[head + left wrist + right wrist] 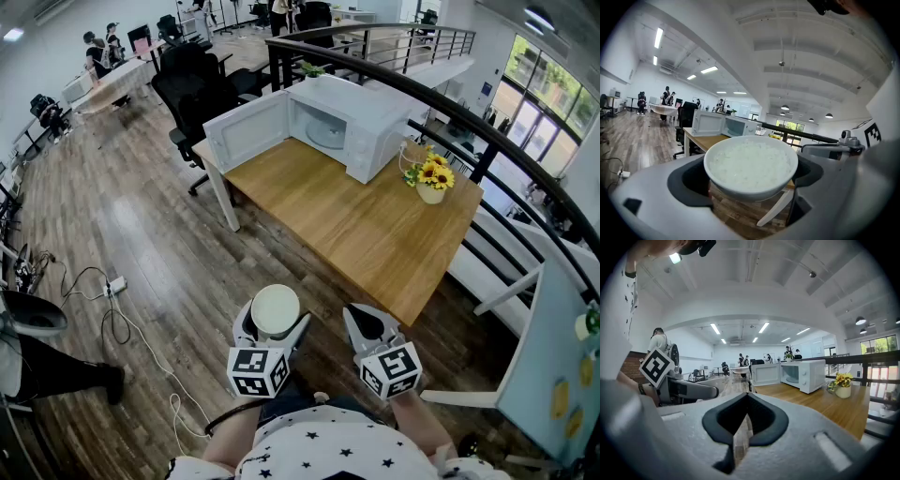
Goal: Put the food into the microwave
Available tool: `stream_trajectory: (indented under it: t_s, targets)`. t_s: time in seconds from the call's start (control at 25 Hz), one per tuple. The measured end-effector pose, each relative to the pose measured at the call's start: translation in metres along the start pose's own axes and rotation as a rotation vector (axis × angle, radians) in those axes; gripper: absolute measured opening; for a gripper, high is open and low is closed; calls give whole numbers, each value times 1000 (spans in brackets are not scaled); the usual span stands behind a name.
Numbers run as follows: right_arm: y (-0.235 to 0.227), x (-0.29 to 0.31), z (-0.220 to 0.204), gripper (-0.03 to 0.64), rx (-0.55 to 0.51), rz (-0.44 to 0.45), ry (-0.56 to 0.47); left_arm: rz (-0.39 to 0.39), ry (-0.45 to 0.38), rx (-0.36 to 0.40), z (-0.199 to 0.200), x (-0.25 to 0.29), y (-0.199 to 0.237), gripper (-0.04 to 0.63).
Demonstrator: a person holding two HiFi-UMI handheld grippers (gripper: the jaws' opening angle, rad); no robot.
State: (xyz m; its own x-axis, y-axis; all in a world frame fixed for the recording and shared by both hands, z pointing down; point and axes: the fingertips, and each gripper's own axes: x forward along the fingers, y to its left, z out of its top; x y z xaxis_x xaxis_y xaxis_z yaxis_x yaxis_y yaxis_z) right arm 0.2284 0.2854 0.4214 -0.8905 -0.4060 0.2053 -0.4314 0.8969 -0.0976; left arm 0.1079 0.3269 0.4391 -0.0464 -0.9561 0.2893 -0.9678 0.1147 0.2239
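- The left gripper (274,324) is held low in front of the person's body and points forward, tipped slightly down. Its forearm reaches out from a star-print shirt (328,455).
- Its jaws are spread wide and clasp a white bowl of rice (276,309) by the sides, so the bowl sits level between them.
- The right gripper (367,326) is held just beside the left at the same height, also tipped slightly down. Its jaws are clenched together with nothing between them.
- Well ahead of both pairs of jaws stands a wooden worktop (375,239). On its far end is a white microwave (352,127) with its door (246,129) swung open to the left.
- A pot of sunflowers (431,183) stands on the worktop just to the right of the microwave.
- From the head view the bowl is only a pale disc. The left gripper view shows the bowl of rice (750,166) heaped with white grains, and the right gripper (834,151) beside it.
- The right gripper view shows only a thin slit between the closed jaws of the right gripper (746,425). The left gripper's marker cube (656,366) lies to their left, and the microwave (806,375) far ahead.
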Motion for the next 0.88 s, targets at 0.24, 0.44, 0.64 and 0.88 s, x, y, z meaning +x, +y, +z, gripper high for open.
stream_trajectory:
  t_s: [0.24,0.44,0.64,0.88]
  targets:
    - [23,-39,9,5,-8,12,-28,12,-40,26,4,-51,-32,491]
    - [47,-57,6,5,-15,42,-41,45,-64,15,-5,-86,-34,491]
    - [56,-70,-1,5,-31,56,-29,64,-78,-1,-13,-104,-38,491]
    - [54,-80,-5,5,-40,72,-27,63,-94,-20,-20,-103,-48,491]
